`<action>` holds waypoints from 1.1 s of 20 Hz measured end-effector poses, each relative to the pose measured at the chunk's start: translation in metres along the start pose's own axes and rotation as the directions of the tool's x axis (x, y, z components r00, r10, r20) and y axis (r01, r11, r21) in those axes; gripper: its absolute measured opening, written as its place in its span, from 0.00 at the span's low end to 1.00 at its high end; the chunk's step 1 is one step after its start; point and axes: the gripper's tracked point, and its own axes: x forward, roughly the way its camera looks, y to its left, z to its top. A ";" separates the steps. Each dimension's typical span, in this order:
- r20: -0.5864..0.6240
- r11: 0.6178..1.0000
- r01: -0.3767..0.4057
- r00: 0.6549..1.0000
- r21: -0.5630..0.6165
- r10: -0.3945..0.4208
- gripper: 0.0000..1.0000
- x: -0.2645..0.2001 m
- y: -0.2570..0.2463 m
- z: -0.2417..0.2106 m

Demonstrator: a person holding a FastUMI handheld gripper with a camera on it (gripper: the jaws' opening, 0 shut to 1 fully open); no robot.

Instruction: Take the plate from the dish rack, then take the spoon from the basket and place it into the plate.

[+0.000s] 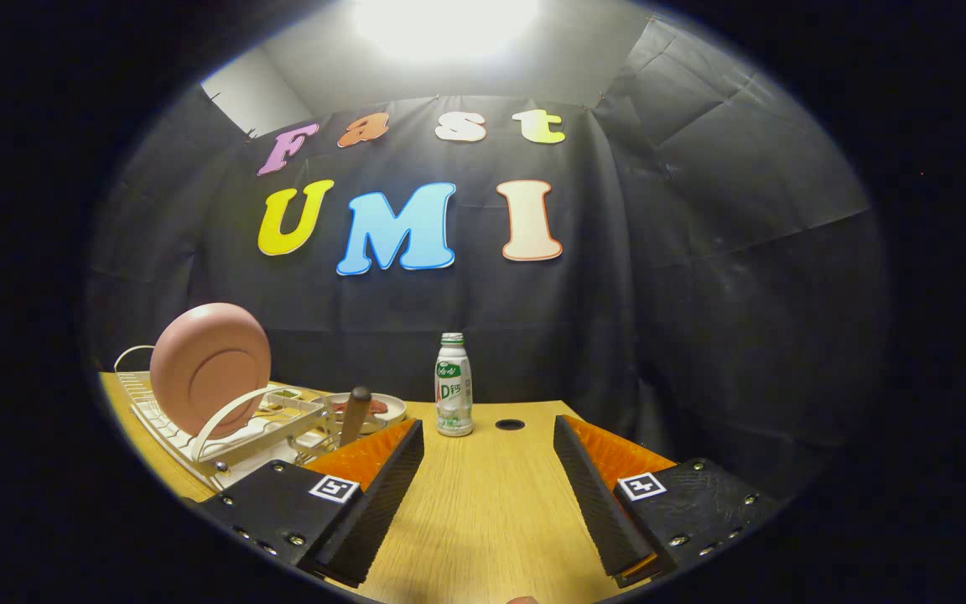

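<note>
The scene is viewed from a fisheye camera carried on the gripper (488, 445), aimed forward along its two spread fingers and set low over the wooden table (483, 512). The booth's black cloth wall is faced beyond them, and the dish rack (223, 432) is seen ahead to the left.

I saw the dish rack (223, 428) on the table (483, 512), far left, plate (210, 368) upright in it. Basket (328, 436) sat just right of the rack, spoon (355, 414) handle sticking up. Bottle (454, 385) stood far centre, table hole (510, 424) right of it. Gripper (488, 470) fingers were spread, nothing between.
</note>
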 end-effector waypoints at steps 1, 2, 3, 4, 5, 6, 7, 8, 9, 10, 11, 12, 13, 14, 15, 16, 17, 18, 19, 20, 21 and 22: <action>0.017 1.000 0.026 1.000 -0.004 -0.026 0.97 0.002 -0.008 0.010; 0.028 0.999 0.052 0.998 -0.011 -0.052 0.97 0.002 -0.018 0.020; 0.030 0.997 0.074 0.997 -0.015 -0.074 0.97 0.000 -0.027 0.026; 0.025 0.995 0.093 0.995 -0.020 -0.093 0.97 -0.006 -0.035 0.033; 0.015 0.994 0.110 0.994 -0.026 -0.110 0.96 -0.014 -0.043 0.038; 0.010 0.991 0.126 0.992 -0.034 -0.125 0.96 -0.023 -0.049 0.045; 0.004 0.989 0.137 0.991 -0.046 -0.137 0.96 -0.033 -0.053 0.053; -0.003 0.988 0.144 0.990 -0.058 -0.144 0.96 -0.043 -0.055 0.060; -0.013 0.987 0.146 0.989 -0.068 -0.147 0.96 -0.053 -0.054 0.066; -0.021 0.986 0.147 0.989 -0.072 -0.149 0.97 -0.063 -0.051 0.072; -0.028 0.986 0.148 0.988 -0.073 -0.151 0.96 -0.072 -0.046 0.079; -0.031 0.987 0.142 0.989 -0.074 -0.145 0.96 -0.081 -0.039 0.086; -0.031 0.988 0.135 0.990 -0.080 -0.138 0.96 -0.089 -0.030 0.093; -0.032 0.989 0.121 0.992 -0.089 -0.124 0.97 -0.095 -0.019 0.100; -0.036 0.989 0.108 0.993 -0.096 -0.112 0.96 -0.100 -0.007 0.106; -0.041 0.990 0.099 0.994 -0.101 -0.104 0.96 -0.106 0.004 0.113; -0.044 0.992 0.086 0.995 -0.096 -0.091 0.96 -0.111 0.017 0.119; -0.049 0.994 0.073 0.996 -0.083 -0.077 0.96 -0.115 0.031 0.126; -0.058 0.995 0.062 0.996 -0.072 -0.066 0.96 -0.117 0.044 0.130; -0.064 0.997 0.050 0.996 -0.062 -0.053 0.96 -0.119 0.057 0.135; -0.064 0.998 0.030 0.997 -0.048 -0.033 0.96 -0.121 0.072 0.141; -0.063 0.999 0.010 0.998 -0.036 -0.012 0.96 -0.121 0.088 0.148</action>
